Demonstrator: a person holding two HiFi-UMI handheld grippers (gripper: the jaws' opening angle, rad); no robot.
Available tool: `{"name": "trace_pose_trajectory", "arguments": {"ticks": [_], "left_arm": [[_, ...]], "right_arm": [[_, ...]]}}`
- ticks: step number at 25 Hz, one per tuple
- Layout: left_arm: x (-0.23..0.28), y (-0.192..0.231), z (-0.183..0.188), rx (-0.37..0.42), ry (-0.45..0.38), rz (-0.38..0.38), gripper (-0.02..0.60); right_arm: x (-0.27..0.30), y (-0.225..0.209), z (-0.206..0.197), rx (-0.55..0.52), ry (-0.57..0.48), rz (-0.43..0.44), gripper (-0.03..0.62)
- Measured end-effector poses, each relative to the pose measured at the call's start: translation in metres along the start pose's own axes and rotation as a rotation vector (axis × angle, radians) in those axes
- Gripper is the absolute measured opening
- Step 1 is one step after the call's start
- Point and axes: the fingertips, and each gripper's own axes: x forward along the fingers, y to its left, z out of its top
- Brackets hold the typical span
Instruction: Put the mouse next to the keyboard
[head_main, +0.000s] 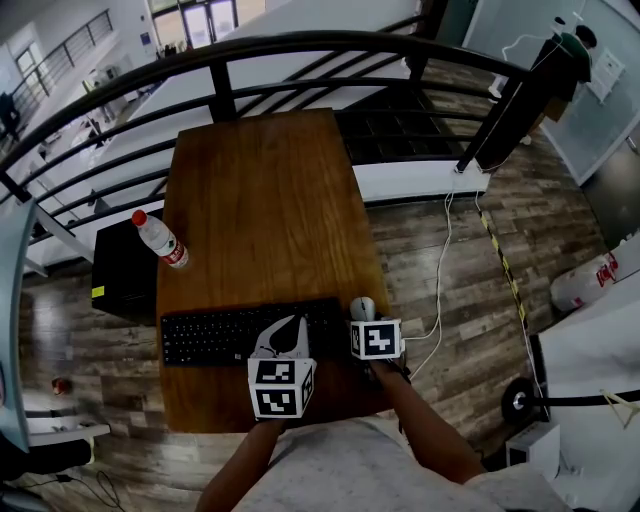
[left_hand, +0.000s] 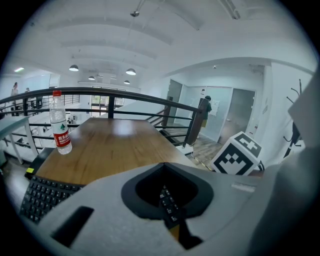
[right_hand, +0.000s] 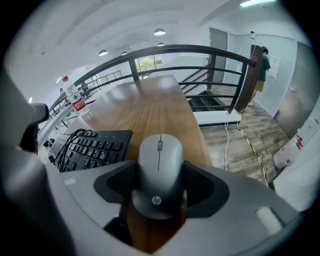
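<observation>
Tabletop (head_main: 265, 200): long brown wood, running away from the person.
Keyboard (head_main: 215, 335): black, lying across the near end of the tabletop.
Left tool (head_main: 290, 325): jaws closed together with nothing between them — held above the keyboard's right part.
Right tool (right_hand: 159, 185): jaws parted only as wide as the mouse (right_hand: 160, 155), pressed on its two sides.
Bottle (head_main: 160, 240): clear plastic, red cap, near the left edge, well apart from the keyboard.
Mouse: grey — just beside the keyboard's right end.

Water bottle (head_main: 160, 239) upright at wooden table (head_main: 265, 210) left edge; black railing (head_main: 300, 45) beyond.
</observation>
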Motion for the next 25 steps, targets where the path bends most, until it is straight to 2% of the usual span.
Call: {"name": "trace_pose_trajectory", "arguments": {"ticks": [6, 16, 22, 25], "left_arm": [[-0.001, -0.004, -0.001, 0.002, -0.003, -0.002, -0.006], [-0.001, -0.003, 0.002, 0.000, -0.007, -0.004, -0.006], [-0.009, 0.007, 0.009, -0.008, -0.029, 0.008, -0.006], [-0.016, 0.015, 0.016, -0.016, -0.047, 0.021, -0.006]], "right_arm": [[0.000, -0.001, -0.001, -0.025, -0.026, -0.002, 0.302], [-0.015, 0.001, 0.014, -0.006, -0.077, 0.035, 0.285], [-0.037, 0.020, 0.035, -0.025, -0.164, 0.098, 0.268], [-0.057, 0.038, 0.052, -0.070, -0.230, 0.138, 0.247]]}}
